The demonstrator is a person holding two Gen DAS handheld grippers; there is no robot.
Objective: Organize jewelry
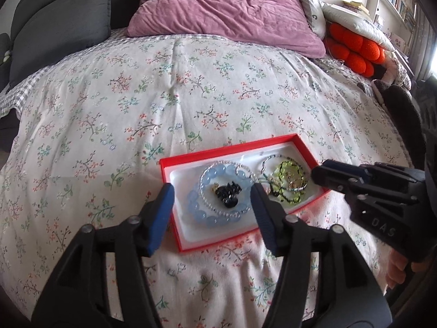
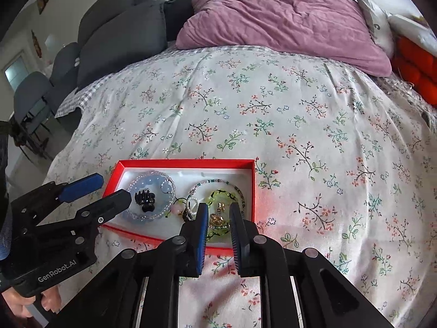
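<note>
A red box [image 1: 207, 154] with a white lining lies on the floral bedspread and holds jewelry; it also shows in the right wrist view [image 2: 188, 162]. In its left half lie a pale blue bead bracelet [image 1: 203, 217], a clear bead bracelet [image 1: 247, 168] and a black hair claw [image 1: 228, 192]. In its right half lie a green bead bracelet [image 1: 286, 168] and gold pieces [image 2: 217, 220]. My left gripper [image 1: 211, 191] is open and empty, its fingers either side of the blue bracelet. My right gripper [image 2: 217, 209] hovers over the green bracelet, jaws narrowly apart, holding nothing.
The floral bedspread [image 1: 177, 95] covers the bed. A purple pillow [image 1: 224, 8] and grey cushions [image 1: 54, 27] lie at the head. An orange bobbled cushion [image 1: 352, 49] sits at the back right. Chairs [image 2: 30, 101] stand left of the bed.
</note>
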